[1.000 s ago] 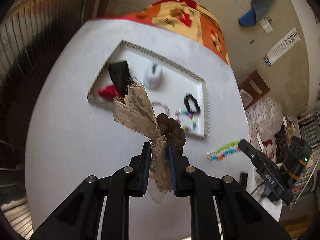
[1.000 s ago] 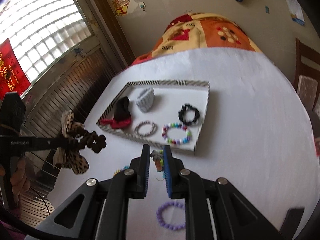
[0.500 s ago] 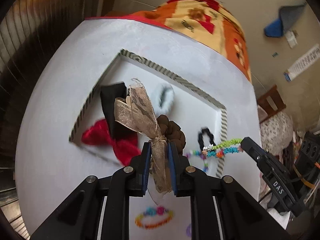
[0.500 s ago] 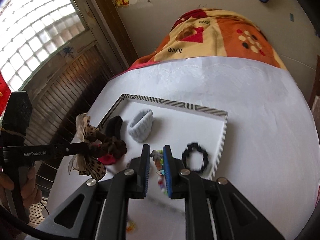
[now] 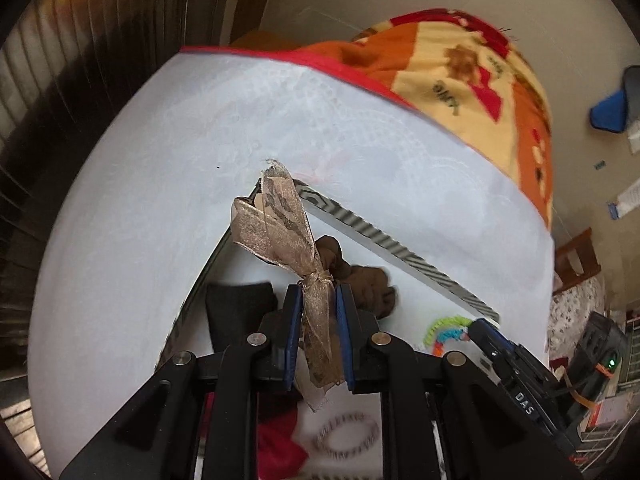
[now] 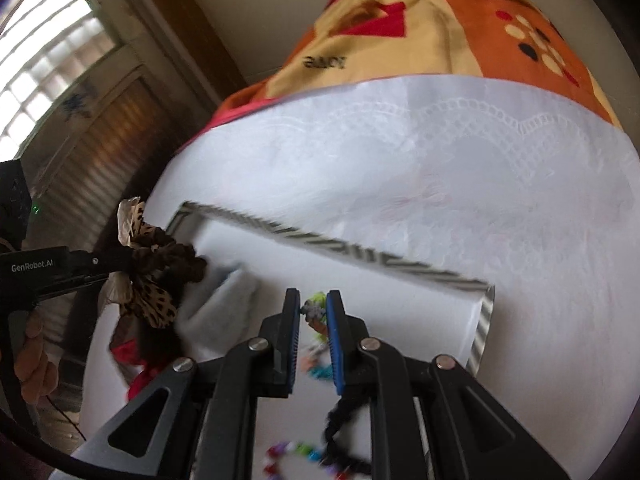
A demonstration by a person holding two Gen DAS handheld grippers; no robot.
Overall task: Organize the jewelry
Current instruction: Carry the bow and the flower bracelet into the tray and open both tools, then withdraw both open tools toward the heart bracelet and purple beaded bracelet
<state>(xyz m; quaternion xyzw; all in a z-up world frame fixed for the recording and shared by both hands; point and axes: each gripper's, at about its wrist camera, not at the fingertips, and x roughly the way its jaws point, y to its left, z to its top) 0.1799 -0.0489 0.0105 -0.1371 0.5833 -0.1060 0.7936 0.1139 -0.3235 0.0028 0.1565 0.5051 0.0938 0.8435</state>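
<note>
Left gripper (image 5: 318, 312) jaws pinching a ribboned brown scrunchie (image 5: 288, 232) above the striped-rim tray (image 5: 384, 240), right gripper (image 6: 313, 312) jaws clamped on a colourful beaded bracelet (image 6: 316, 310), apparently over the tray's white floor, white tablecloth (image 6: 440, 168) beneath.

Black hand-held gripper (image 5: 316, 316), blue finger pads (image 5: 291, 336), silver screws, "GenRobot.AI" marking

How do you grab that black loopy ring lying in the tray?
Pinch one stretch of the black ring's band, coming straight down from above, with one side of the claw in the hole and the other outside. It seems to lie flat on the tray floor, so nothing sticks up to catch from the side. The open middle leaves room to reach in. Part of it is hidden here.
</note>
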